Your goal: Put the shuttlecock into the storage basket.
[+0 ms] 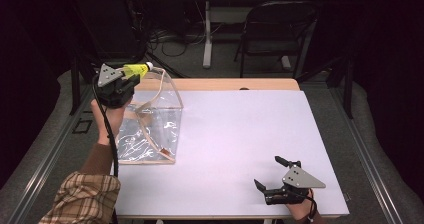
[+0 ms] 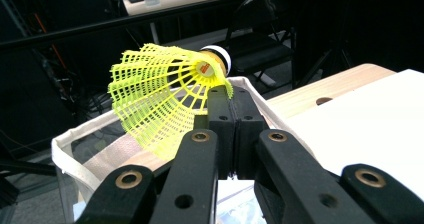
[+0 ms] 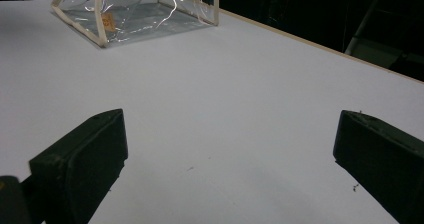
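High view: left tongs (image 1: pixel 131 74) pinch the edge of a yellow shuttlecock's (image 1: pixel 136 70) skirt above the open top of a clear plastic bag (image 1: pixel 150 129) standing on the worktop (image 1: pixel 240 134). Right tongs (image 1: pixel 270 173) rest spread wide near the worktop's front edge.

Shuttlecock (image 2: pixel 165 91): skirt edge hidden between the left tongs (image 2: pixel 231 101); cork tip largely behind the skirt. Clear bag (image 3: pixel 135 14): top cut off by the right gripper view's upper edge; small orange label inside too small to read. Right tongs (image 3: pixel 230 149): bases cut off below.
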The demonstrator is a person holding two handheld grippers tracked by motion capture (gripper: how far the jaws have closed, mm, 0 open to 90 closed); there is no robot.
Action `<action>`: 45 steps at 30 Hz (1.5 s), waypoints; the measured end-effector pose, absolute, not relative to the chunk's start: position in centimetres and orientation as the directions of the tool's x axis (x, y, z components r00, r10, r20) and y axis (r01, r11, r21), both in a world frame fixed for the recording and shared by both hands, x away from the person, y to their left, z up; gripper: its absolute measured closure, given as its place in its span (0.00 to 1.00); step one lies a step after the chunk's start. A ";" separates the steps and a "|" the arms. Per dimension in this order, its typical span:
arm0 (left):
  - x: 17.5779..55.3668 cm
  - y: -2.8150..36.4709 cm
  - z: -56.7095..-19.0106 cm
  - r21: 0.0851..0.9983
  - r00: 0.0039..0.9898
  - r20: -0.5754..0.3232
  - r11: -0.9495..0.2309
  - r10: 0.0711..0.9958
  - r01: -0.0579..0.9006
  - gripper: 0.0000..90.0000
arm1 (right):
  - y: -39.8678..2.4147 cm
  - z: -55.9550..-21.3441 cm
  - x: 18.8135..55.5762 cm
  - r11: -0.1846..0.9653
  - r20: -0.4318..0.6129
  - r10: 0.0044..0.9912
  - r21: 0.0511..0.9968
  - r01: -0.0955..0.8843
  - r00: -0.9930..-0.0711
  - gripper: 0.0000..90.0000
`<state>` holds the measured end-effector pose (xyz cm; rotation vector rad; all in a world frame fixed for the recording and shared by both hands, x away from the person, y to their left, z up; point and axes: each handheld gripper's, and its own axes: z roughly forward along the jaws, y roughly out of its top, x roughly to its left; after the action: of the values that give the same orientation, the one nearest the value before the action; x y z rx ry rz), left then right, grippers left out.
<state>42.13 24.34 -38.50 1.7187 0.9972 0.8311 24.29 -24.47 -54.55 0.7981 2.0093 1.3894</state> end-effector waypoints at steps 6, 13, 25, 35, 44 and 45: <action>42.3 24.2 -38.7 0.938 0.443 0.087 -0.223 0.892 0.265 0.99 | -24.5 -54.6 24.3 0.284 -0.113 0.739 0.946 0.155 -0.664 0.00; 42.6 24.2 -38.9 0.929 0.450 0.082 -0.232 0.889 0.289 0.99 | -24.5 -54.6 24.3 0.285 -0.113 0.739 0.946 0.155 -0.664 0.00; 42.7 24.1 -39.2 0.921 0.459 0.079 -0.242 0.885 0.307 0.99 | -24.5 -54.6 24.3 0.284 -0.113 0.740 0.946 0.155 -0.664 0.00; 42.9 24.0 -40.0 0.909 0.470 0.070 -0.250 0.880 0.332 0.99 | -24.5 -54.6 24.3 0.285 -0.114 0.739 0.946 0.155 -0.664 0.00; 43.1 24.0 -40.4 0.899 0.481 0.064 -0.260 0.874 0.352 0.99 | -24.5 -54.6 24.3 0.286 -0.115 0.739 0.946 0.155 -0.664 0.00; 43.1 24.0 -40.4 0.898 0.482 0.064 -0.261 0.874 0.353 0.99 | -24.5 -54.6 24.3 0.285 -0.114 0.739 0.946 0.155 -0.664 0.00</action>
<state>43.13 23.96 -40.40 1.8296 1.0313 0.7277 24.31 -24.47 -54.57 0.7982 2.0101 1.3885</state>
